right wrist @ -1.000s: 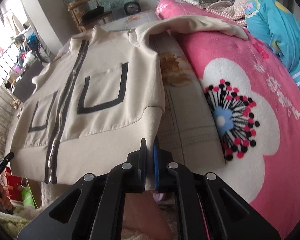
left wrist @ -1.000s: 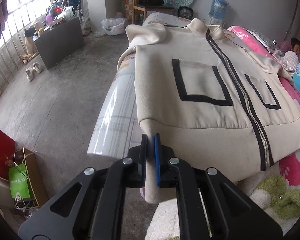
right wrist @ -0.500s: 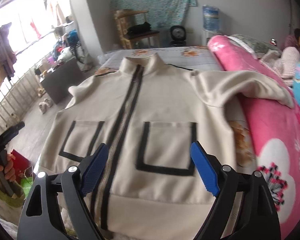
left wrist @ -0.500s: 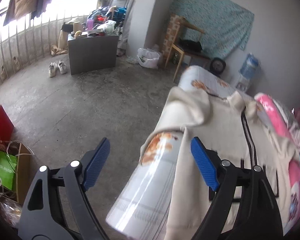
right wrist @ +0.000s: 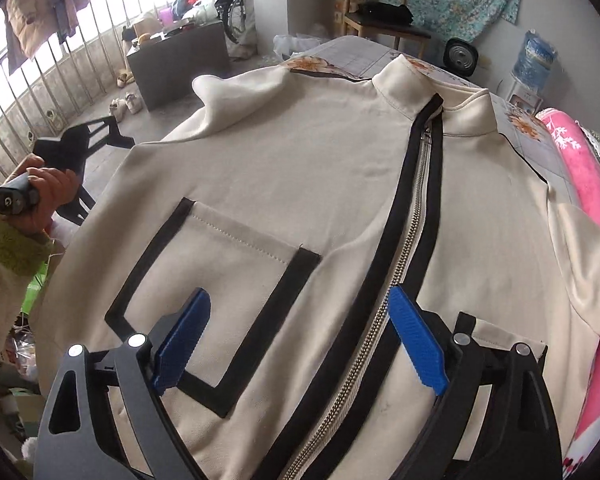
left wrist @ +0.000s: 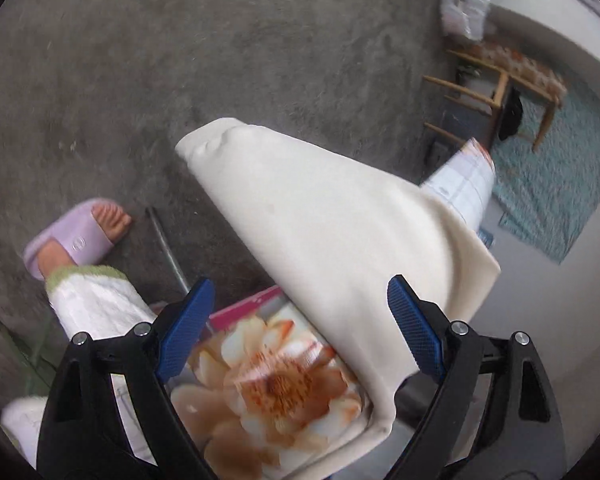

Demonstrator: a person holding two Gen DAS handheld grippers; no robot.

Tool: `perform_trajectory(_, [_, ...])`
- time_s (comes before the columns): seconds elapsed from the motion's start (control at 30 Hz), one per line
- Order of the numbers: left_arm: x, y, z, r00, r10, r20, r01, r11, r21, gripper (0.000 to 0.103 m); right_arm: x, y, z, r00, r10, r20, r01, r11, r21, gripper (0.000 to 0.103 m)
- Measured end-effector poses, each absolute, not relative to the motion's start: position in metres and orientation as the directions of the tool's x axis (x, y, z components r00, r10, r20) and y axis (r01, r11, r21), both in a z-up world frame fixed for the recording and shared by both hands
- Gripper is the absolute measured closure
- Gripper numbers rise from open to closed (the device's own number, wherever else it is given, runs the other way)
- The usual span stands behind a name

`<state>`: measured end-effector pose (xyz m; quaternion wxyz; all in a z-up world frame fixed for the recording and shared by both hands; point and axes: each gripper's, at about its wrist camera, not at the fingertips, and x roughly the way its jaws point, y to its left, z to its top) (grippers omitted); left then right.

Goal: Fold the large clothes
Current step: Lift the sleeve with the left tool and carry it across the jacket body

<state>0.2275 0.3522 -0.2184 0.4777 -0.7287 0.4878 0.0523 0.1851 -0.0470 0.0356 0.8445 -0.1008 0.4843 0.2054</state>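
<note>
Cream zip-front jacket with black-trimmed pockets (right wrist: 340, 184) lies flat on the bed, sleeve at ten o'clock. Soft and floppy, I'd pinch that sleeve (left wrist: 332, 232). My jaws, just opened wide, hold nothing.

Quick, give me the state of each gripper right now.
Left gripper: open, jaws just opened, holding nothing; a cream jacket sleeve lies ahead of it.
Right gripper: open, jaws just opened, holding nothing, above the jacket front.
</note>
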Motion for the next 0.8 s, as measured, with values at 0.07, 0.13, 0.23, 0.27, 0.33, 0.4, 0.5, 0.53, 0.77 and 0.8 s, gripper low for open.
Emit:
perform_trajectory(0.07, [0.231,0.350,-0.243,0.504,-0.688,-0.523,-0.783,-0.108,-0.613,0.019,0.192,-0.049,0.030,0.438,0.236,-0.867,-0.427,0.904,0.031,0.015])
perform_trajectory(0.13, [0.241,0.341,-0.264,0.491,-0.738,-0.463,-0.790,-0.153,-0.593,0.019,0.201,-0.052,0.021,0.423,0.216,-0.880,-0.413,0.910,0.024,0.015])
perform_trajectory(0.23, [0.258,0.341,-0.271,0.518,-0.757,-0.398,-0.764,-0.200,-0.613,0.019,0.207,-0.052,0.010,0.407,0.193,-0.893,-0.411,0.912,0.010,0.015])
perform_trajectory(0.27, [0.263,0.342,-0.271,0.525,-0.753,-0.398,-0.755,-0.196,-0.626,0.021,0.209,-0.052,0.009,0.406,0.186,-0.895,-0.410,0.912,0.004,0.015])
perform_trajectory(0.33, [0.267,0.345,-0.273,0.541,-0.740,-0.400,-0.752,-0.212,-0.625,0.037,0.211,-0.053,0.007,0.411,0.179,-0.894,-0.405,0.914,-0.004,0.015])
perform_trajectory(0.4, [0.270,0.347,-0.274,0.538,-0.731,-0.419,-0.767,-0.218,-0.604,0.072,0.213,-0.055,0.007,0.416,0.181,-0.891,-0.398,0.917,0.000,0.015])
perform_trajectory(0.5, [0.278,0.359,-0.271,0.541,-0.708,-0.454,-0.767,-0.194,-0.612,0.097,0.216,-0.060,0.007,0.421,0.185,-0.888,-0.380,0.925,0.013,0.015])
perform_trajectory(0.53, [0.279,0.364,-0.264,0.545,-0.692,-0.473,-0.759,-0.166,-0.630,0.098,0.218,-0.063,0.008,0.422,0.187,-0.887,-0.373,0.928,0.018,0.015])
perform_trajectory(0.77, [0.282,0.407,-0.076,0.727,-0.296,-0.619,-0.536,0.319,-0.782,0.100,0.208,-0.077,0.025,0.465,0.219,-0.858,-0.353,0.934,0.047,0.015])
perform_trajectory(0.8, [0.280,0.400,-0.036,0.757,-0.233,-0.610,-0.485,0.423,-0.765,0.100,0.205,-0.079,0.028,0.474,0.218,-0.853,-0.353,0.935,0.043,0.015])
